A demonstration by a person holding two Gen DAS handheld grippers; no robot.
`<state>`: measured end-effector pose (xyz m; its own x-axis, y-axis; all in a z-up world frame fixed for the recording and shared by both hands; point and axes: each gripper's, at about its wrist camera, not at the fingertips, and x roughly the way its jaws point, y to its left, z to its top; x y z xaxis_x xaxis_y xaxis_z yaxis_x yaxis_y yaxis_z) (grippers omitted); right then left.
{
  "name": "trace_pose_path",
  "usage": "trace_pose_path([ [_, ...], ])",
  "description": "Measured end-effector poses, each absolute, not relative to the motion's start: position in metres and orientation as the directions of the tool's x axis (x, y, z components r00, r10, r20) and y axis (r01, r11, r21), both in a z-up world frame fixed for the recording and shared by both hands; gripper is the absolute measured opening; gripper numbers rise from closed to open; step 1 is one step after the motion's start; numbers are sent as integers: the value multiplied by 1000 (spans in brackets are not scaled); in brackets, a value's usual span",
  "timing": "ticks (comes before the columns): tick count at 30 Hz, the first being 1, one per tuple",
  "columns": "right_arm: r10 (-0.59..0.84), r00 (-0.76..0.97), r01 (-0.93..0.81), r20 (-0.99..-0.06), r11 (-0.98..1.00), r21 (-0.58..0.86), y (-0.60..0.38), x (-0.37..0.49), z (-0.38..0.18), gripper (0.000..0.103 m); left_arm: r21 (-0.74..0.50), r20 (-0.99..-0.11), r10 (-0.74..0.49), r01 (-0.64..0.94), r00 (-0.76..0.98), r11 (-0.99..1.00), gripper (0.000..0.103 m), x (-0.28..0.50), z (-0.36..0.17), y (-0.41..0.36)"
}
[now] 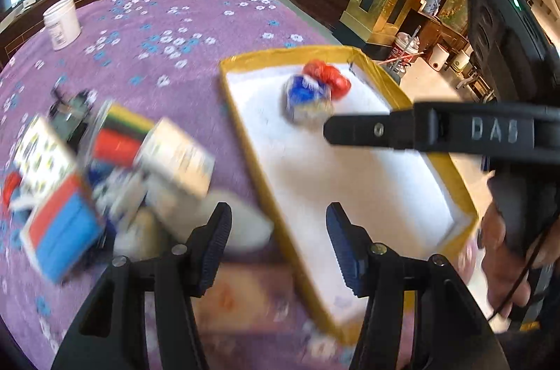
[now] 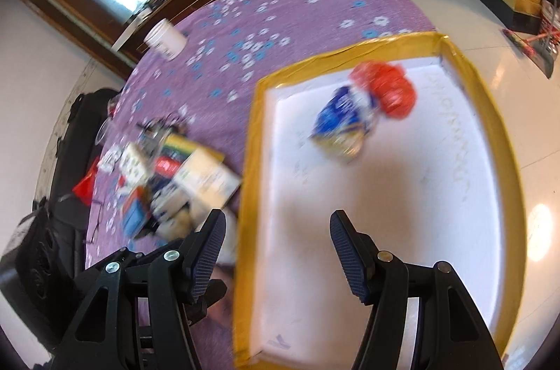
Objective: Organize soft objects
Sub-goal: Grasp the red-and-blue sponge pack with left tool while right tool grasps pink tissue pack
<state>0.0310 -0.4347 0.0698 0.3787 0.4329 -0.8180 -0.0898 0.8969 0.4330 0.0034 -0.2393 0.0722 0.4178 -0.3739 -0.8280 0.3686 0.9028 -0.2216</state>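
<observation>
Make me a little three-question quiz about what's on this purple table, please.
1. True or false: the gold-edged tray is empty.
2. Where is the white jar? A in the tray; B on the cloth, far from the tray; C in a gripper.
3. What does the left gripper hold?

Key: 1 false, a red and blue packet lies in it. 2 B. 3 nothing; its jaws are open.
</observation>
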Motion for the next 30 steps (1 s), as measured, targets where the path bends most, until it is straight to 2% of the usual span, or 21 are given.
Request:
trace_pose_path([
  [11,505,263,-299,-822,853,428,-349,-10,56,67,-225,-833,-301,212,465,951,55,-48,60,-130],
  [13,505,235,-347,-831,842,413,-332,-13,52,70,-221,-836,-284,185,469,958,55,-54,58,-112],
  [16,456,200,-423,-867,839,343,-310,-12,41,71,-218,-834,-273,169,479,961,55,-62,58,-94],
  [19,371,170,-496,-913,833,246,-295,-8,31,78,-215,-830,-268,162,489,963,55,-67,59,-79],
  [23,302,122,-584,-946,792,178,-279,-9,15,81,-215,-823,-265,157,502,964,63,-72,61,-65],
  [26,215,139,-636,-967,767,80,-262,-18,5,82,-212,-818,-269,170,508,962,64,-74,62,-58],
  [27,193,150,-652,-970,757,50,-257,-23,2,81,-207,-817,-268,174,510,963,64,-73,63,-58],
  [29,177,162,-664,-971,747,25,-249,-32,1,61,-196,-814,-268,190,515,962,66,-71,66,-56],
  [30,180,161,-662,-970,749,30,-246,-35,2,61,-187,-813,-267,202,518,961,70,-69,68,-56],
])
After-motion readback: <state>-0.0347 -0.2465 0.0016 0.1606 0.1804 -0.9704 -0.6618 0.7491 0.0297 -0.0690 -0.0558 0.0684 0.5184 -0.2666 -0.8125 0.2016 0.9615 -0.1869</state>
